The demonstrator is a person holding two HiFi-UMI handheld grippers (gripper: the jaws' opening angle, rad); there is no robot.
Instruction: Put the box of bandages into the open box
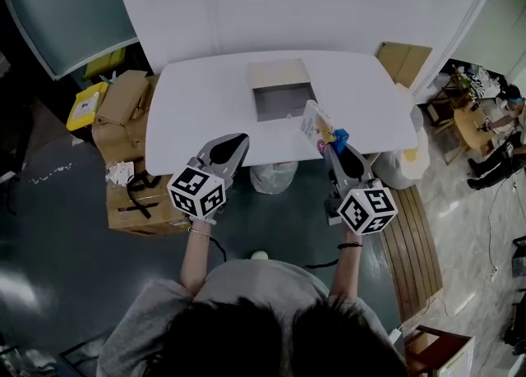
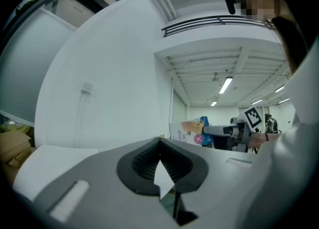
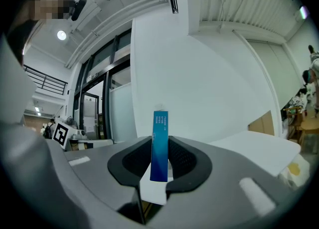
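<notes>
Over the desk's near edge, your right hand-held gripper pinches the box of bandages by its flat faces, short of the open box. It's likely light, crushable card, so squeeze gently. Your left hand-held gripper is closed and empty.

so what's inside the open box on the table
Only a bare grey bottom shows inside the open box; nothing visible lies in it. Its near wall hides a strip of the bottom. The bandage box is outside, clamped in the right gripper.
</notes>
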